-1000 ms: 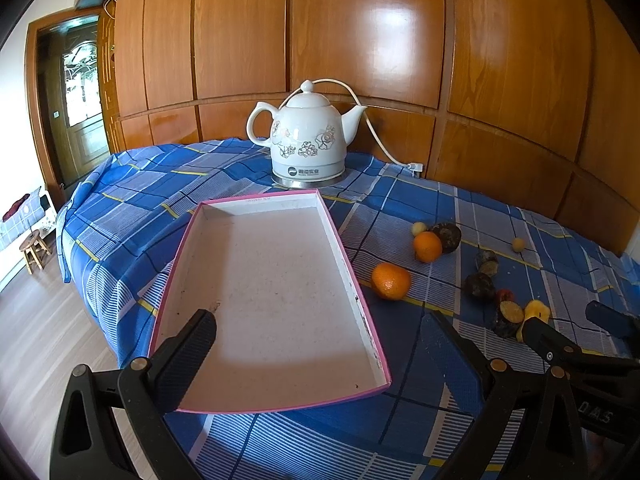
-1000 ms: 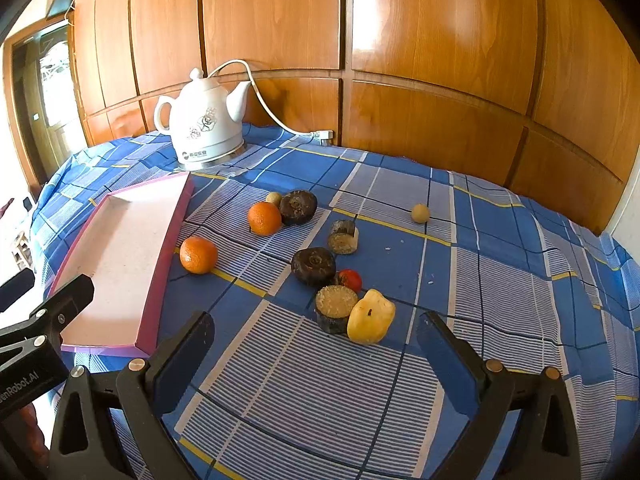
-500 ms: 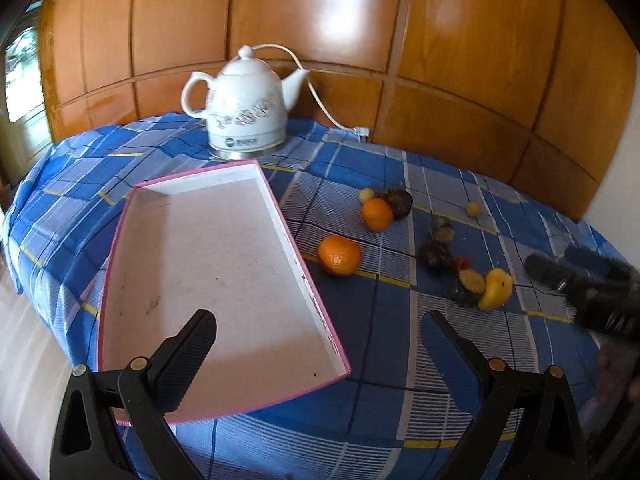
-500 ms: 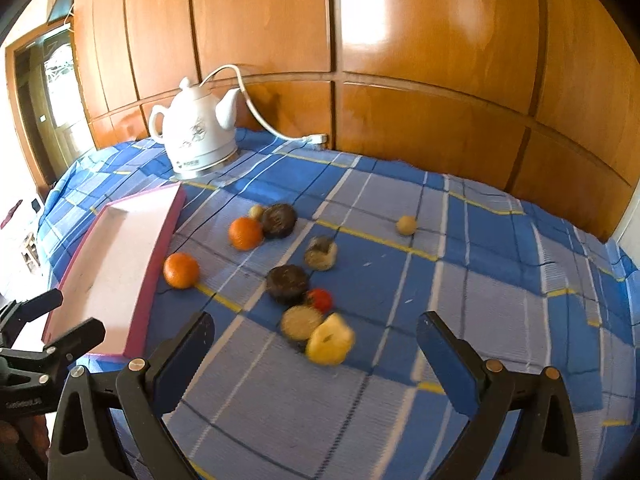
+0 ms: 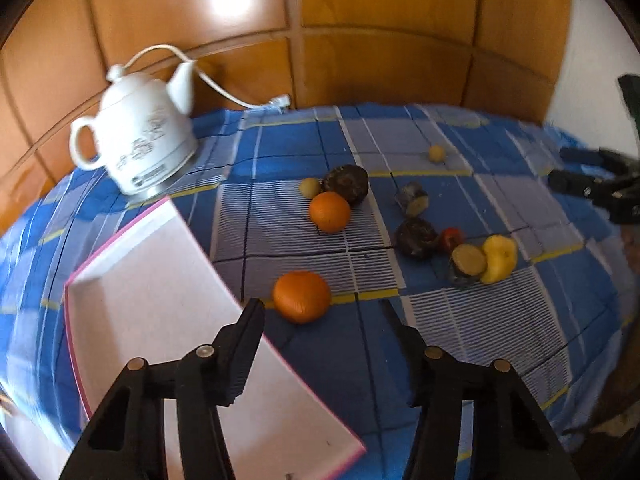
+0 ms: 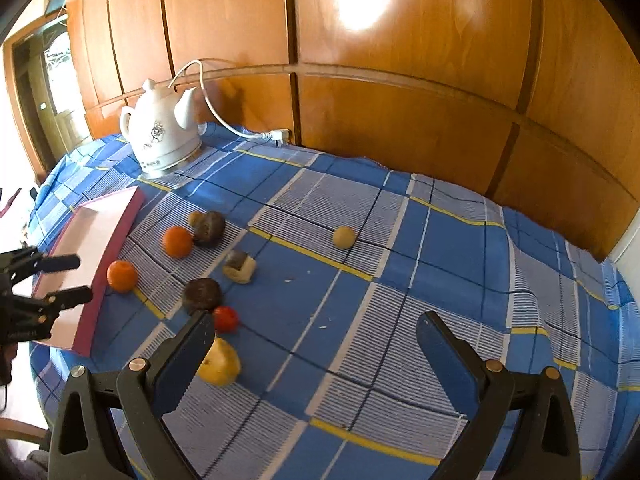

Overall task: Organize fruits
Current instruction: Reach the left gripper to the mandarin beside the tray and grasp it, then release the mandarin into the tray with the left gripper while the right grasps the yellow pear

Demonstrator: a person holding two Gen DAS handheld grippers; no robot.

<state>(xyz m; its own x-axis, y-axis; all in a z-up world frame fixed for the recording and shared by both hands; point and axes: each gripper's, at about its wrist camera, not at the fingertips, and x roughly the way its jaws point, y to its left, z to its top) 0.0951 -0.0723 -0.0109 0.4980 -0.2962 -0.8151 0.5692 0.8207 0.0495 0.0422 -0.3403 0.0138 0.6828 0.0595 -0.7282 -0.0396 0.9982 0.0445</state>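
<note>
The fruits lie loose on the blue checked cloth [image 5: 460, 320]. My left gripper [image 5: 320, 318] hovers low over the cloth, its jaws closing. The near orange [image 5: 302, 296] sits just ahead of the fingertips and nothing is pressed between them. A second orange [image 5: 329, 212], dark fruits [image 5: 415, 237] and a yellow fruit [image 5: 499, 258] lie further right. The white tray with a pink rim [image 5: 152, 300] holds no fruit and lies on the left. My right gripper [image 6: 314, 328] stands open over bare cloth, with the yellow fruit [image 6: 220, 362] beside its left finger [image 6: 188, 344].
A white kettle [image 5: 140, 144] with its cord stands at the back left by the wooden wall panels [image 6: 400, 60]. A small pale round fruit [image 6: 344, 237] lies apart from the rest. The cloth drops off at the table's near edge.
The left gripper swung right, from over the tray toward the near orange, and its jaws narrowed. The right gripper shifted right, so the fruits now sit at its left.
</note>
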